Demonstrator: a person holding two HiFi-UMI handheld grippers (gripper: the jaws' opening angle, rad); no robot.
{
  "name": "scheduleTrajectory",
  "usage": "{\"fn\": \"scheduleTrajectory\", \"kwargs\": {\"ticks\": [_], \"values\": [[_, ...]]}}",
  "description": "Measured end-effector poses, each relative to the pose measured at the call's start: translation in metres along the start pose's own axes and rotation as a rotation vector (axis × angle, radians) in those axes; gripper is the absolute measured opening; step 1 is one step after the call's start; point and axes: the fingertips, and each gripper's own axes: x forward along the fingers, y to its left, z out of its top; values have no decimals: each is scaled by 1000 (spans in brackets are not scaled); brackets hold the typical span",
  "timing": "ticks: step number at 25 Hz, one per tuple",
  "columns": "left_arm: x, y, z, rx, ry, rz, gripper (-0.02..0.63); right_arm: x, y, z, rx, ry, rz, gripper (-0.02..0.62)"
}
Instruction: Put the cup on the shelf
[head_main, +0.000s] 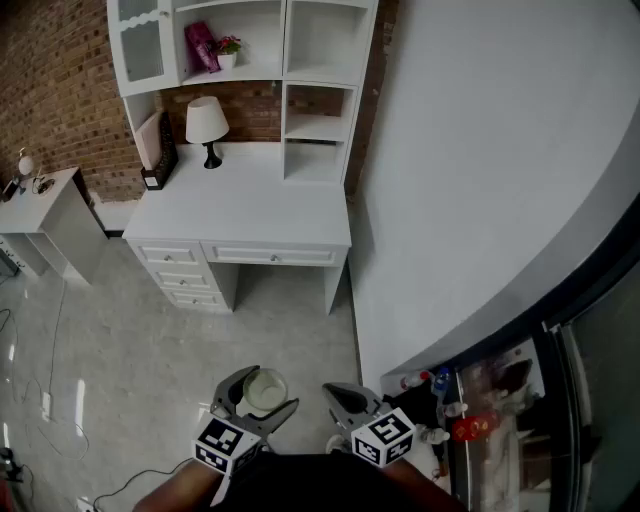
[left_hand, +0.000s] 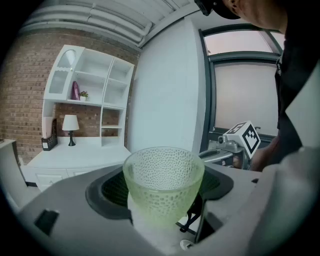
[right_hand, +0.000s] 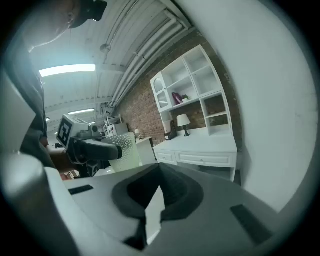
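Two grippers are showing at the bottom of the head view, side by side over the grey floor (head_main: 150, 340). Left gripper (head_main: 268, 390) is holding the cup (left_hand: 163, 180): its jaws are standing wide, with the pads pressing against the cup's sides, and the cup is sitting upright, mouth up. The cup is pale green, see-through and dimpled all over. Right gripper (head_main: 338, 394) is carrying nothing; its jaws are meeting at the tips, leaving only a narrow slit behind them. It is hanging just beside the left one, not touching the cup. The shelf (head_main: 300, 60) is standing on the back of a white desk (head_main: 240, 205) against the brick wall (head_main: 60, 80), well apart from the cup and ahead of both grippers. A lamp (head_main: 207, 125) is standing on the desk below the shelf's left part, and a small potted plant (head_main: 228, 48) is sitting in one upper compartment. A white wall (head_main: 480, 150) is running along the right side.
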Motion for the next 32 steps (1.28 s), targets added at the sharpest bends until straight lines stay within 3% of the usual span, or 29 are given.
{"fn": "scheduleTrajectory", "kwargs": {"ticks": [18,24,32], "values": [[-8,8,1,-12,-13,-5,390,10,15,4,18,-24,-3,5],[-25,33,-3,-52,-29,-12,390,34,36,1,13,-14,3,5],[-66,72,-14,-28,-27,-4,390,76,72,1,6,3,-3,5]]}}
